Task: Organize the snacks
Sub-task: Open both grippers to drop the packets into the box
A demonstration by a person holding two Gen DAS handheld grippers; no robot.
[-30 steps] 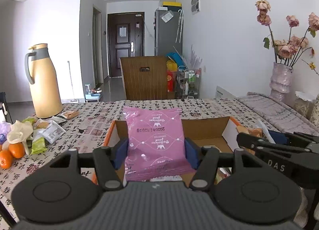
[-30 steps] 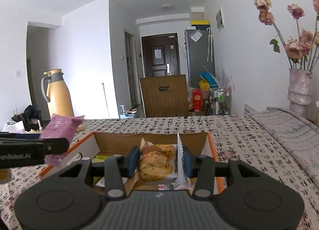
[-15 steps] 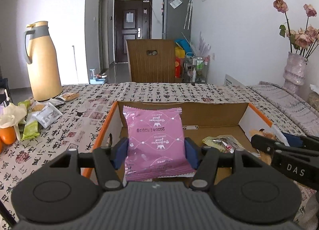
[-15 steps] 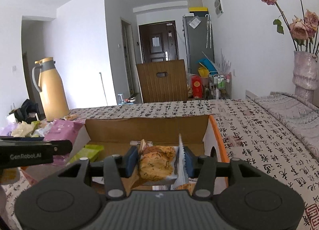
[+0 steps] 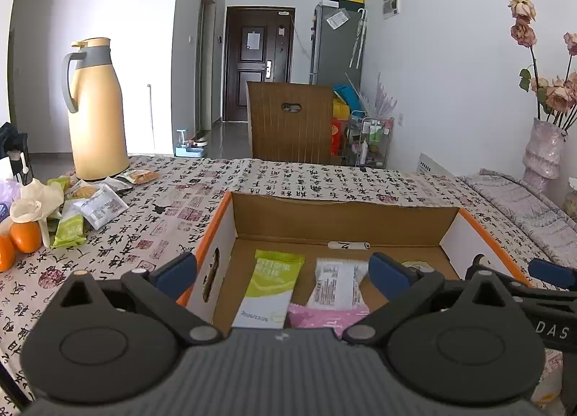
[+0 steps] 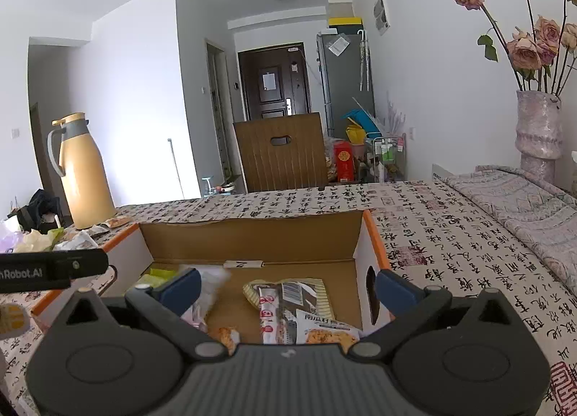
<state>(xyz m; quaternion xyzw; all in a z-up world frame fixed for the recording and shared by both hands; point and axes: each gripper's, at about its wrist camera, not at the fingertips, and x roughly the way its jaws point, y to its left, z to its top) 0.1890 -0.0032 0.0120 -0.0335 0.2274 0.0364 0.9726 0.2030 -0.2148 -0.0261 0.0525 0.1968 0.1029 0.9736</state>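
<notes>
Several snack packets, including a pink packet (image 5: 324, 316) and a green packet (image 5: 270, 289), lie in the cardboard box (image 5: 346, 214). Both the left hand-held gripper (image 5: 283, 271) and right hand-held gripper (image 6: 286, 288) are opening over it, nothing pinched. Judged partly done: loose snacks (image 5: 97, 199) remain on the counter (image 5: 173, 214) by the thermos (image 5: 94, 109).

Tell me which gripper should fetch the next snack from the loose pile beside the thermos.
Left. Both grippers hang over the box with jaws opening and nothing between them. The snack pile lies just off the left gripper, on its own side. From the right gripper, the pile sits beyond the box and the left gripper.
</notes>
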